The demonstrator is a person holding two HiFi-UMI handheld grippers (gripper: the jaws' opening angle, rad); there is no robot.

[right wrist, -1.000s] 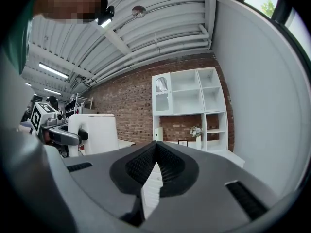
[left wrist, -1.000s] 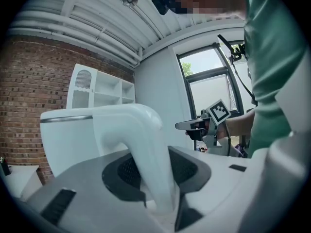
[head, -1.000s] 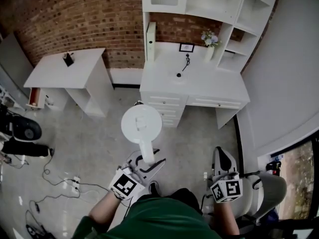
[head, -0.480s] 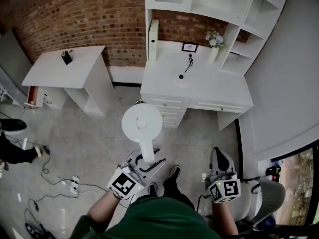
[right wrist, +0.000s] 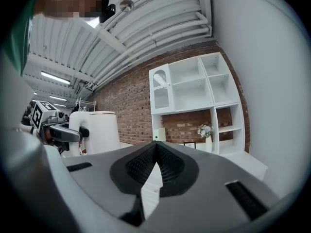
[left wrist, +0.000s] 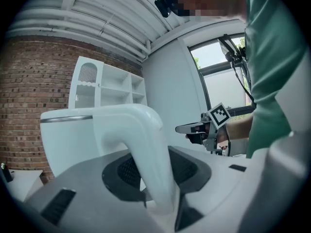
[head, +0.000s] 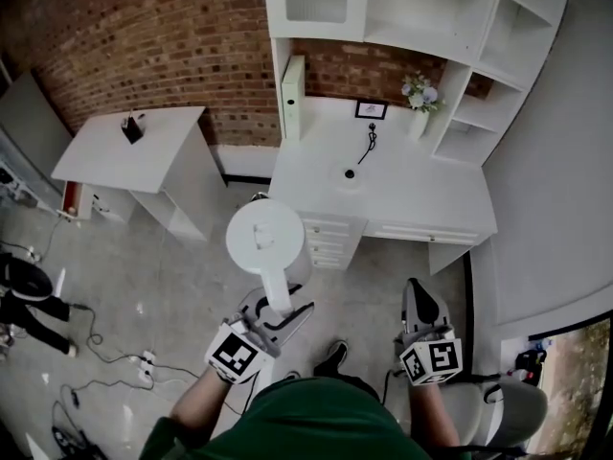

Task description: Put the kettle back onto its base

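White desk (head: 421,195) under shelving ahead, flower vase (head: 420,99) at its back; low white table (head: 124,151) left; brick wall (head: 144,36) behind; grey floor (head: 182,286). Kettle (head: 266,240) held in air over the floor, short of the desk; left gripper (head: 273,312) clamped on its handle; right gripper (head: 419,305) jaws together, empty, well apart from the kettle.

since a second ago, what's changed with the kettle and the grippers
The kettle has edged slightly closer to the desk as the person walks forward. Unchanged: left gripper clamped on the handle, right gripper shut and empty.
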